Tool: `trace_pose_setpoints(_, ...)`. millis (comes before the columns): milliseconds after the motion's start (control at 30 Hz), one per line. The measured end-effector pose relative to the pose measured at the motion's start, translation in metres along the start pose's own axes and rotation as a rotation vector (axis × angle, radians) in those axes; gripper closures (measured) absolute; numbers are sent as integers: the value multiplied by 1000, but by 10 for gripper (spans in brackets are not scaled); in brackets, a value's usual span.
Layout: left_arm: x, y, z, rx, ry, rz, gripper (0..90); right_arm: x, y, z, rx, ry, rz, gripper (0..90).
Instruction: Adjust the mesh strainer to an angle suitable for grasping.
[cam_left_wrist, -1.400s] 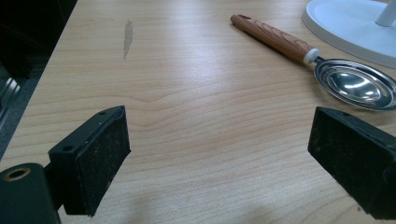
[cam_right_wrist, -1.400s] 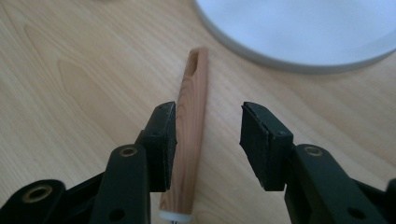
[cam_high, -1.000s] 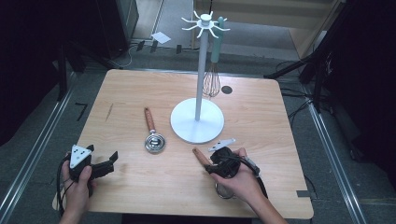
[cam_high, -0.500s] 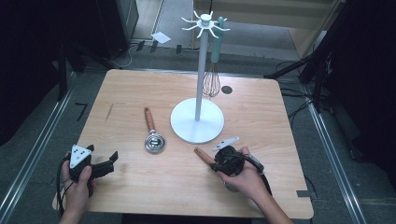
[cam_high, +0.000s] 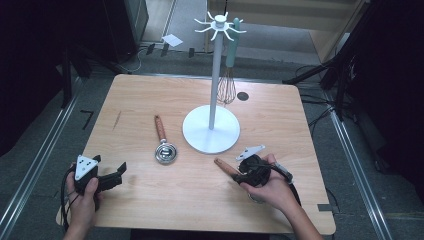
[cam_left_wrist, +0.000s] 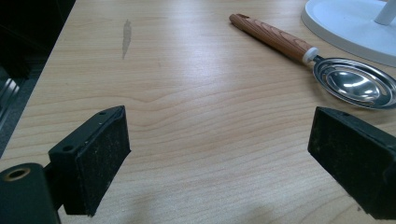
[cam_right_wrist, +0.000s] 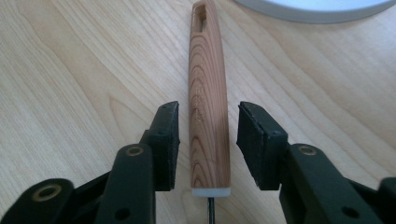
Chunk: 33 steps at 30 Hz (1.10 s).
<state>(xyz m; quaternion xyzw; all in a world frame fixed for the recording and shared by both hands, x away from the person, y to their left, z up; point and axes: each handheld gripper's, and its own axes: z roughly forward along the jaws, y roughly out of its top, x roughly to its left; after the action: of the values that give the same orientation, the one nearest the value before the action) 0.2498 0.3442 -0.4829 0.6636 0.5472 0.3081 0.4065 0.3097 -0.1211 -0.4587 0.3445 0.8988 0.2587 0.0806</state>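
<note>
Under dark surroundings, pale wooden table (cam_high: 150, 105)

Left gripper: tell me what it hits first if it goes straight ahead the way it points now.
Probably the metal spoon with the wooden handle. The left gripper has open jaws over bare table; past it stands the white stand base. Depth is unclear.

This looks like a lab or recording workspace rather than a home kitchen. The pale wooden tabletop (cam_high: 150, 100) stands alone on a grey floor (cam_high: 350, 165), with metal rails (cam_high: 35, 165) running along its left and right edges. Black cables (cam_high: 310, 100) trail over the floor past its far right corner, and dark equipment (cam_high: 125, 20) stands behind the far edge.
</note>
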Motion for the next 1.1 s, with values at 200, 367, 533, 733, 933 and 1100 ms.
trace_pose_setpoints(200,-1,0,0,-2,1,2,61,11,5,3,66,-54,-21,604)
trace_pose_setpoints(367,0,0,0,-1,-1,2,61,12,5,6,100,-82,-16,619)
trace_pose_setpoints(533,0,0,0,-1,-2,4,61,8,4,10,127,-76,9,635)
trace_pose_setpoints(733,-1,0,0,3,-1,5,61,7,5,14,159,-64,24,646)
trace_pose_setpoints(933,-1,0,0,5,-1,6,61,7,7,15,172,-50,43,692)
trace_pose_setpoints(1100,-1,0,0,3,0,6,61,4,7,15,171,-37,44,711)
